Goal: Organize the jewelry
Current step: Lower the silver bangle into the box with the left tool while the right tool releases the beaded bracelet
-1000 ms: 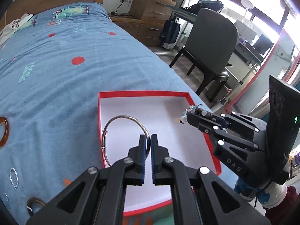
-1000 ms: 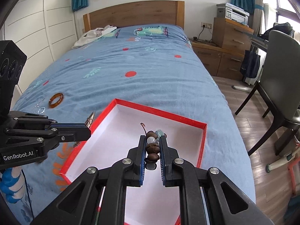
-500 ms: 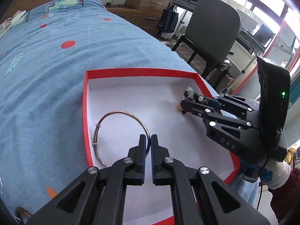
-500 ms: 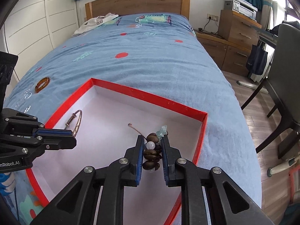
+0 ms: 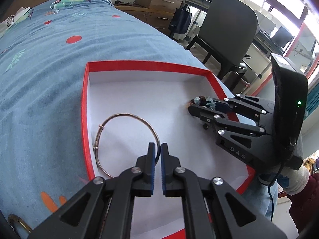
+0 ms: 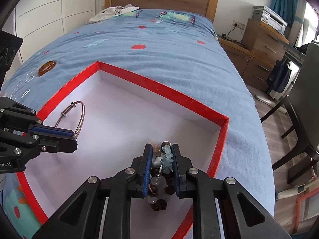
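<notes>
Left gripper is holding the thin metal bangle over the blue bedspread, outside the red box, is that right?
Not quite. The left gripper does hold the thin metal bangle, but inside the red box, over its white floor, as the left wrist view shows.

One red box (image 6: 159, 91), one metal bangle (image 5: 127, 117), one beaded bracelet (image 6: 159, 179), one amber ring (image 6: 46, 67).

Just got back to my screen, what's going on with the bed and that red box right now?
A person is sorting jewelry into the shallow red-rimmed white box on the blue bedspread. The left tongs pinch a thin silver metal bangle down inside the box near its left wall. The right tongs clamp a bracelet of brown and pale blue beads low over the box floor. An amber ring-shaped bangle lies outside on the bedspread.
</notes>
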Demonstrator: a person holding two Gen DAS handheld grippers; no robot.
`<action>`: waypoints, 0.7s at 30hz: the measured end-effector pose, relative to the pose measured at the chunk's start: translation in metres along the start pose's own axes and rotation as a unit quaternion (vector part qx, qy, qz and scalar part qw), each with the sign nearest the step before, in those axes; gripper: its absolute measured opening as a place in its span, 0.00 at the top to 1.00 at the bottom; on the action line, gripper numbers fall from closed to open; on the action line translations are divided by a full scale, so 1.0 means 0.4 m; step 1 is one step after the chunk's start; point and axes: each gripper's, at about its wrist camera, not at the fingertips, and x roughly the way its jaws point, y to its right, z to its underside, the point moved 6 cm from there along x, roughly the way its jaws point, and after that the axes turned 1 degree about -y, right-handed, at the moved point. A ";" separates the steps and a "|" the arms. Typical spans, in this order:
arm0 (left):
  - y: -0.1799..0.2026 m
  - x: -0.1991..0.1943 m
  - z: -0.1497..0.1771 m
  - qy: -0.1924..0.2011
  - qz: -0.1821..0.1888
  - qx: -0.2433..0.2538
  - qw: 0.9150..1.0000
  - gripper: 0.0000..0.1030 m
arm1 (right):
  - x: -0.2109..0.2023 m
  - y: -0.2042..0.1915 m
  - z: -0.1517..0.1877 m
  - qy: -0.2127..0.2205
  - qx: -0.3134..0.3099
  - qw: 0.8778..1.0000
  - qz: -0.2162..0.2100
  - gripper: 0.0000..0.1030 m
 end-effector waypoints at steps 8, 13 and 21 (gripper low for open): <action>-0.032 -0.014 0.020 0.004 -0.012 -0.028 1.000 0.95 | 0.017 -0.032 -0.027 0.006 -0.030 0.999 -0.021 0.83; -0.045 -0.022 0.030 0.006 -0.022 -0.049 0.999 0.94 | 0.029 -0.052 -0.037 -0.004 -0.054 0.998 -0.030 0.82; -0.063 -0.029 0.055 0.000 -0.038 -0.081 0.996 0.93 | 0.039 -0.090 -0.054 -0.015 -0.101 0.994 -0.046 0.80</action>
